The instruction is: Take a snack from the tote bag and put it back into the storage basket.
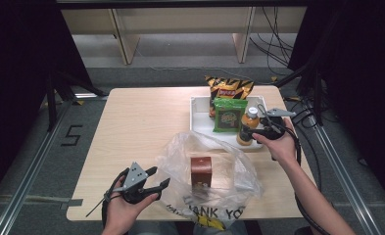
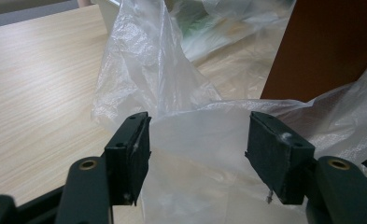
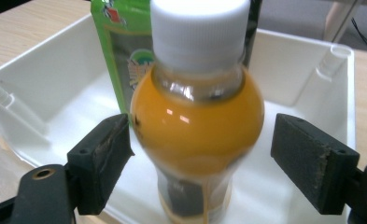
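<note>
Here, seen from the high view, the right gripper (image 1: 254, 131) flanks an orange bottle (image 1: 249, 126) standing upright at the near right corner of a white tray (image 1: 198, 113); a green packet (image 1: 229, 115) stands just left of the bottle, and a striped chip bag (image 1: 228, 88) leans at the tray's far edge. Nearer the person than the tray, a clear plastic bag (image 1: 214, 176) lies open around a brown box (image 1: 201, 171), and the left gripper (image 1: 161, 178) sits at the bag's left rim.

In the left gripper view, the jaws stand apart with a fold of the bag (image 2: 197, 140) lying between them; the pads do not seem to press on it. The box (image 2: 326, 46) rises upper right, deeper inside the bag.

In the right gripper view, the bottle (image 3: 197, 126) stands between the jaws, long axis vertical, white cap (image 3: 200, 32) above pad height. The jaws are wide apart: the left pad is at or close to the bottle's shoulder, the right pad clear of it. The packet (image 3: 120, 56) stands behind, inside the tray (image 3: 288, 70). The right hand is plainly the nearer to the bottle; judging by this, closing squarely on its body is what the coming move turns on.
</note>
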Available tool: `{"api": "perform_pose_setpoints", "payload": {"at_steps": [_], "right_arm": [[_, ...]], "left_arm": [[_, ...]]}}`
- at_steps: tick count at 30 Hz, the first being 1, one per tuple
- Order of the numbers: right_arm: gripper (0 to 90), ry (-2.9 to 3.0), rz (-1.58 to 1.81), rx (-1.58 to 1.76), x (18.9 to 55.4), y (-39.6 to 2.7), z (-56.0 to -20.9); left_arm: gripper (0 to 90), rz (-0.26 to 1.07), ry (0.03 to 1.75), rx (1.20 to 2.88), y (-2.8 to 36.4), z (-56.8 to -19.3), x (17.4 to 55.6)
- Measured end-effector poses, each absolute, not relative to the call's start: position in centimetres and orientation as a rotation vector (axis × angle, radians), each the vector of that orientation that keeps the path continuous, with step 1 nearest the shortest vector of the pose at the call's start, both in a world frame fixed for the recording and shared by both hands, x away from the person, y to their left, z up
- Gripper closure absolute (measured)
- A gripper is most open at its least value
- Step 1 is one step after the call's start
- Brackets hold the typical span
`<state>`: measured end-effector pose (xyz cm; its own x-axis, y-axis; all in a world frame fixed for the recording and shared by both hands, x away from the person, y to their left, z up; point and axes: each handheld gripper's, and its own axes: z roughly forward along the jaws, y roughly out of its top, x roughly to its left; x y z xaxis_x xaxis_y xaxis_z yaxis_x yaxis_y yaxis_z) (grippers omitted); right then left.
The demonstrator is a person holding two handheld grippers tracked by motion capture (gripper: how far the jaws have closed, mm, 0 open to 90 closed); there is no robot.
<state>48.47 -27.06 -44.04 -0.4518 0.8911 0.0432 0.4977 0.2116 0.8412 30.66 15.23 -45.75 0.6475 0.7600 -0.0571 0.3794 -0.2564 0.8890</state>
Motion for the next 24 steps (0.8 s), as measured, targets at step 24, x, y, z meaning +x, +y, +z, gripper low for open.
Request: {"api": "perform_pose_setpoints", "payload": {"at_steps": [24], "right_arm": [[22.8, 1.988, 1.137, 1.414, 48.3, -25.9, -44.5]], "left_arm": [[39.0, 0.475, 0.903, 1.863, 15.4, -45.7, 30.7]]}}
